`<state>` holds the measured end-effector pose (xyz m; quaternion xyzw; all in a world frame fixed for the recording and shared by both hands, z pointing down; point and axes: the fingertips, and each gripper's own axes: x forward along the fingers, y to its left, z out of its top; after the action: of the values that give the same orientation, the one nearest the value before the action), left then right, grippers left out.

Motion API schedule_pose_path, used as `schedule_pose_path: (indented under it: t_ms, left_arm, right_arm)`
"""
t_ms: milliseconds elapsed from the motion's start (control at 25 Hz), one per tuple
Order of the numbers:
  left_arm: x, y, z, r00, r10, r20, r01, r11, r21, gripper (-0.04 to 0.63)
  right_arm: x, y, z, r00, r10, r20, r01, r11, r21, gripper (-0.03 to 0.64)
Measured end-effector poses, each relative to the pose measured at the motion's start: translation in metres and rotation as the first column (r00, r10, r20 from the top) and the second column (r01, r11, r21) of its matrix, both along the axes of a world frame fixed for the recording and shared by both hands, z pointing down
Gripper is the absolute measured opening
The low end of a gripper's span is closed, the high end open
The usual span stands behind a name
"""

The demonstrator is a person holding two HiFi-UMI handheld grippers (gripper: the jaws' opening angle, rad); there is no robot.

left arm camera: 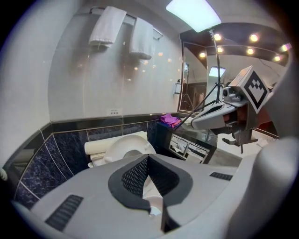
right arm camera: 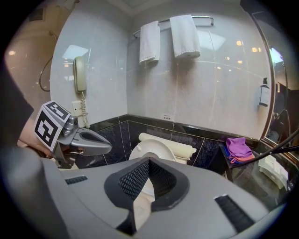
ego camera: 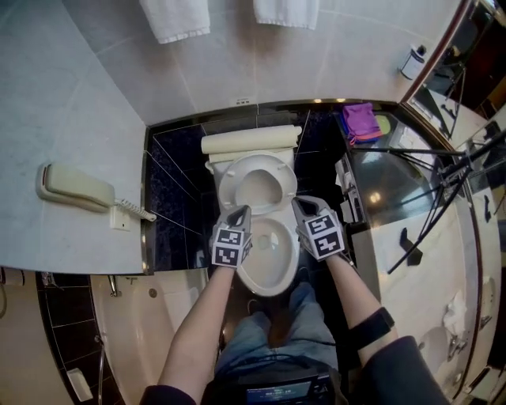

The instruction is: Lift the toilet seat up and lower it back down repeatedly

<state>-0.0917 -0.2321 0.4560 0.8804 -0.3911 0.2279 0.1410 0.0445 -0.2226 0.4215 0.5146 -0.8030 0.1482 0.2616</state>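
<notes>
With the left gripper (ego camera: 240, 213) and right gripper (ego camera: 300, 206) both closed on nothing, the raised toilet seat (ego camera: 257, 186) could, if tipped forward unheld, slam onto the rim of the bowl (ego camera: 269, 290).

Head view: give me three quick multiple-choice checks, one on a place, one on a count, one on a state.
1. Where does the purple cloth lie?
A. on the dark shelf at the right
B. in the bowl
C. over the towel bar

2. How many white towels hang on the wall?
A. one
B. two
C. four

3. How is the toilet seat?
A. flat on the bowl
B. raised off the bowl
C. lying on the floor

Answers:
1 A: the cloth sits on the shelf, clear of the toilet.
2 B: two hang side by side.
3 B: the seat ring tilts up behind the open bowl.
</notes>
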Motion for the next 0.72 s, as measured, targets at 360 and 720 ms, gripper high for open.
schedule_pose_path:
  t_ms: [360, 720]
  left_arm:
    - [-0.003, 0.100, -0.066, 1.000, -0.004, -0.012, 0.004, 0.999, 0.048, -0.011]
    - [0.005, 0.194, -0.087, 0.995, -0.101, 0.008, 0.100, 0.991, 0.085, -0.011]
  right_arm:
    - [0.021, 0.095, -0.057, 0.999, 0.033, 0.012, -0.033, 0.999, 0.036, 0.017]
    - [0.049, 0.178, -0.072, 0.997, -0.047, 0.054, 0.043, 0.996, 0.074, 0.017]
